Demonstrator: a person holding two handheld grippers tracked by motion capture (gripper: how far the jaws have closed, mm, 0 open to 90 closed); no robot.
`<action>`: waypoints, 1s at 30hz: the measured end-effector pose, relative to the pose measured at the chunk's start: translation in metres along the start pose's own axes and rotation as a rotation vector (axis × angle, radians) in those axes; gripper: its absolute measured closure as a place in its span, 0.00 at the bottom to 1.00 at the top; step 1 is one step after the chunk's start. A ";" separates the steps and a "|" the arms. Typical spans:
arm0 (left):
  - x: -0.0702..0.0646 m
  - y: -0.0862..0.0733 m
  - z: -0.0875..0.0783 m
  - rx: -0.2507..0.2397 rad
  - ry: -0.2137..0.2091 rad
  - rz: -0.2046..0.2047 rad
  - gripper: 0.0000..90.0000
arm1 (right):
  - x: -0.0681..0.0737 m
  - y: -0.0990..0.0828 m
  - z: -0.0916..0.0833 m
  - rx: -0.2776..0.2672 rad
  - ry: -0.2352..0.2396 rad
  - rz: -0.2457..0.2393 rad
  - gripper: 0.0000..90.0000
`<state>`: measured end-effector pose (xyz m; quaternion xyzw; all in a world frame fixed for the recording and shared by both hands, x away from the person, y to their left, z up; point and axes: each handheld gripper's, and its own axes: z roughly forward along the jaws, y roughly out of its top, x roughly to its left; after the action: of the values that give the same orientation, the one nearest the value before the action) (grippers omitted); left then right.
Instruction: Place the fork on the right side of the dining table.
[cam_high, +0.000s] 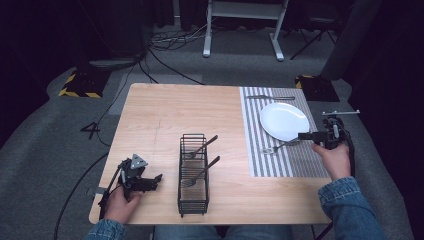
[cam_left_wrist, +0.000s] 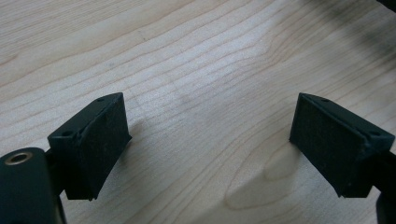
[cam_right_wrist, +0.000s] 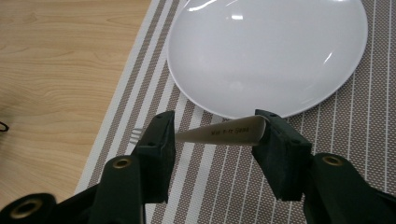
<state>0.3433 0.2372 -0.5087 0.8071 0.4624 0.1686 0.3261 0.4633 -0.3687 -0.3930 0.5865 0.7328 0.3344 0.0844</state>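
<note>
Fork: a silver fork (cam_right_wrist: 223, 132) lies on the striped mat (cam_right_wrist: 224, 186), low in the right gripper view, just below the white plate (cam_right_wrist: 266, 51). In the high view it is right of the middle.
Fork and jaws: the handle runs across the gap between the two jaws. Its end is at the right jaw. Its prongs poke out past the left jaw.
Right gripper (cam_right_wrist: 212, 140): jaws partly open around the handle, not squeezing it.
Left gripper (cam_left_wrist: 210, 140): jaws wide apart with nothing between them, over bare table (cam_left_wrist: 196, 60), at the lower left of the high view.
Basket: a black wire basket (cam_high: 193, 175) with two more utensils stands in the lower middle.
</note>
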 end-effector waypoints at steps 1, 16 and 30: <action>0.000 0.000 0.000 0.000 0.000 0.000 0.13 | -0.002 -0.001 0.001 0.001 0.000 0.004 0.54; 0.000 0.000 0.000 -0.001 0.004 0.000 0.13 | -0.025 -0.013 0.013 0.033 0.000 0.061 0.52; 0.000 0.000 0.000 -0.001 0.004 0.000 0.13 | -0.042 -0.022 0.023 0.068 -0.024 0.110 0.50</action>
<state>0.3432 0.2371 -0.5086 0.8067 0.4630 0.1703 0.3255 0.4701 -0.3998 -0.4349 0.6325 0.7094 0.3062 0.0547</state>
